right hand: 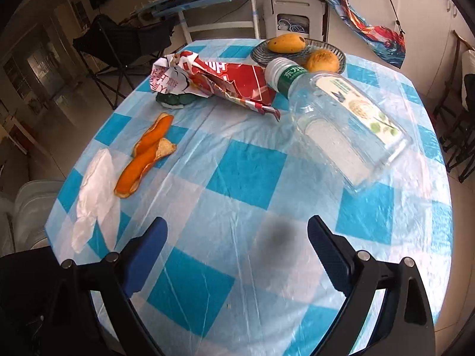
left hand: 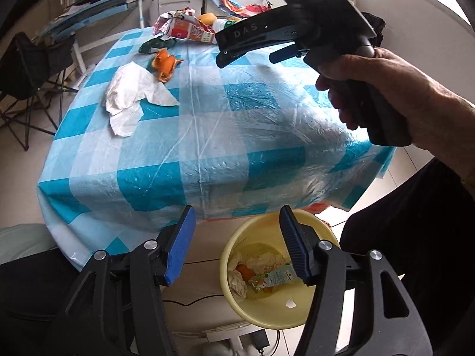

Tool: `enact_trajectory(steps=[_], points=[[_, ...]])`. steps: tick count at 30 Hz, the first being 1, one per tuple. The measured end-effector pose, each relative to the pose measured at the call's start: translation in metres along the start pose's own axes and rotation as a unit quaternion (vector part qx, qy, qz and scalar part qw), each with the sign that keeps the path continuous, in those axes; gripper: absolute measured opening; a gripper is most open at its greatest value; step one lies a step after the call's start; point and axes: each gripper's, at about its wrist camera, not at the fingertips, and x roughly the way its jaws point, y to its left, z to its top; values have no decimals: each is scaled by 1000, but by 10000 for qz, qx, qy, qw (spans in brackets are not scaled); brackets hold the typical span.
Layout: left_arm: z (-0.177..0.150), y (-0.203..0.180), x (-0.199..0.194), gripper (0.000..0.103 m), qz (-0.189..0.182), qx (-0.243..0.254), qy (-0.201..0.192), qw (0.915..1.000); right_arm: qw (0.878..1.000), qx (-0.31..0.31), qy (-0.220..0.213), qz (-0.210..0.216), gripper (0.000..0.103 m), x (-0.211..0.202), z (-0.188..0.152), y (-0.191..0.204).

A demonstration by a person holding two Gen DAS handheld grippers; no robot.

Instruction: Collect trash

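The left claw (left hand: pixel 237 243) hangs with its blue pads spread and nothing between them, just off the near edge of the surface (left hand: pixel 207 136) and above a yellow bin (left hand: pixel 267 311) that stands on the floor. Inside the bin lie crumpled tissues, a bit of orange peel and a small printed carton (left hand: pixel 273 280). The right claw (right hand: pixel 237 252) is over the near part of the checked blue-and-white cloth, its pads spread wide and empty, a dark shadow on the cloth under it. In the left wrist view a hand (left hand: pixel 386 95) grips the handle of that right claw above the surface.

Further in, on the left side, lies a white tissue (right hand: pixel 95 195), and just beside it a strip of orange peel (right hand: pixel 145 154). To the right a clear plastic bottle (right hand: pixel 341 124) lies on its side, its white cap pointing away. Behind these lies a crumpled red wrapper (right hand: pixel 213 86), with a dark green scrap (right hand: pixel 175 101) at its near left edge. At the far edge a plate (right hand: pixel 258 55) holds two yellow fruits (right hand: pixel 286 43).
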Motion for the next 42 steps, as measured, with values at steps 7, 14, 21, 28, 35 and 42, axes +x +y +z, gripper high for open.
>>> enact_trajectory(steps=[7,14,21,28,35,42], points=[[10,8,3,64,-194,-240,35,9995,9980,-470,-210,-363,96,24,22,7],[13,8,6,71,-369,-379,188,9984,9978,-414,-330,-393,97,25,27,5],[12,14,8,73,-443,-537,280,9972,9978,-415,-320,-402,97,26,29,7],[12,8,9,73,-596,-560,324,9961,9978,-413,-319,-400,97,26,29,7],[15,8,9,73,-525,-523,239,9970,9978,-412,-317,-400,97,26,29,7],[21,13,9,73,-639,-666,194,9955,9978,-411,-316,-401,97,27,30,7]])
